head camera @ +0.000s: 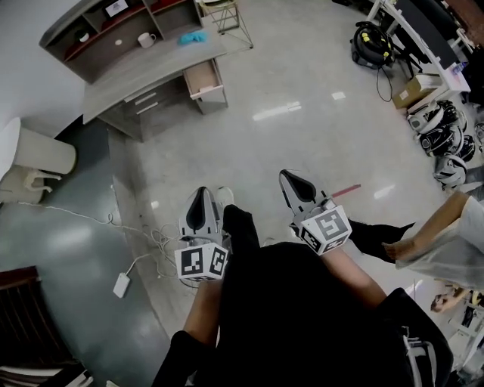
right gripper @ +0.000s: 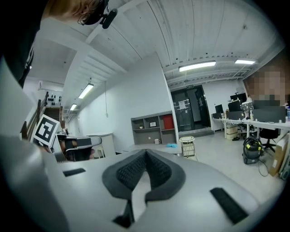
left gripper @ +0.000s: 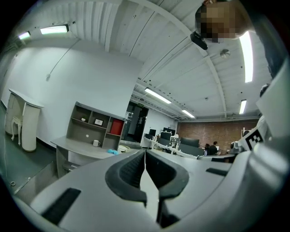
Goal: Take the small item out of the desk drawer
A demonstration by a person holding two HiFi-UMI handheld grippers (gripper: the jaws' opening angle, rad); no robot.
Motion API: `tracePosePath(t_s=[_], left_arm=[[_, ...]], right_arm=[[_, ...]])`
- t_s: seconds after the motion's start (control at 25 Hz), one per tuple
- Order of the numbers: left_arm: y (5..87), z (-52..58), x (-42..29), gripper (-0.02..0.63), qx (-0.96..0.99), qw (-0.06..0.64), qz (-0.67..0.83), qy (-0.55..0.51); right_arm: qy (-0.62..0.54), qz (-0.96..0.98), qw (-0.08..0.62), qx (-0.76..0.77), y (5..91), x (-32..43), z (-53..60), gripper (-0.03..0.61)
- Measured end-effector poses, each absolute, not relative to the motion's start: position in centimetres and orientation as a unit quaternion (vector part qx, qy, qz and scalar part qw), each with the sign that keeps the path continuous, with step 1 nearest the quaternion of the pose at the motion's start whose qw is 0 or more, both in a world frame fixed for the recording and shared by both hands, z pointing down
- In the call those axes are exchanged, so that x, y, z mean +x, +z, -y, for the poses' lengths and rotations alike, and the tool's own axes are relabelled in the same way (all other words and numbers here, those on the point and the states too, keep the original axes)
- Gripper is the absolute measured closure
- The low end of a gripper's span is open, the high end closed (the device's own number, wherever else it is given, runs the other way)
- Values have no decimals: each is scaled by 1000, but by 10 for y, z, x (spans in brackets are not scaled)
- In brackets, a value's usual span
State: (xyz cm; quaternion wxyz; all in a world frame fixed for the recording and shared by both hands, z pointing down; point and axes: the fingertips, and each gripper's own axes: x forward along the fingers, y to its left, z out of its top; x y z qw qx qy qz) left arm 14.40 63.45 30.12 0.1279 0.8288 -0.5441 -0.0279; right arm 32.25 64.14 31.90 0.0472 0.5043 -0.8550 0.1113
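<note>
Left gripper (head camera: 201,198), right gripper (head camera: 290,181): jaws together, empty. Desk (head camera: 151,68) with open drawer (head camera: 203,78): far ahead of jaws; item inside unseen. Risk: shut jaws arriving cannot grasp, nudging item deeper

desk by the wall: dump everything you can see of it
Grey wood-look desk, long top, standing against the white wall. A shelved hutch with reddish shelf edges sits along its back. On the top are a white mug and a blue item. Closed drawers show under the middle; at the right end one drawer looks pulled out, pale inside, contents unclear.
</note>
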Motion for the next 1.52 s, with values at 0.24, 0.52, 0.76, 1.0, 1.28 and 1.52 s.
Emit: tracePosePath(t_s=[0.24, 0.52, 0.76, 1.0, 1.28, 1.52], left_arm=[[326, -548, 129, 603, 835, 158, 527, -18], [323, -419, 90, 603, 843, 179, 507, -9], [327, -327, 35, 603, 838, 188, 512, -21], [339, -272, -6, 603, 838, 199, 507, -28], [331, -245, -31, 603, 838, 189, 510, -41], [328, -238, -47, 603, 827, 182, 530, -45]], right_arm=[[127, 841, 73, 521, 337, 315, -572, 580], [154, 824, 105, 536, 343, 285, -452, 580], [159, 817, 121, 540, 344, 246, -356, 580], [157, 817, 131, 538, 342, 207, -294, 580], [166, 826, 137, 521, 345, 170, -269, 580], [168, 842, 150, 490, 356, 153, -244, 580]])
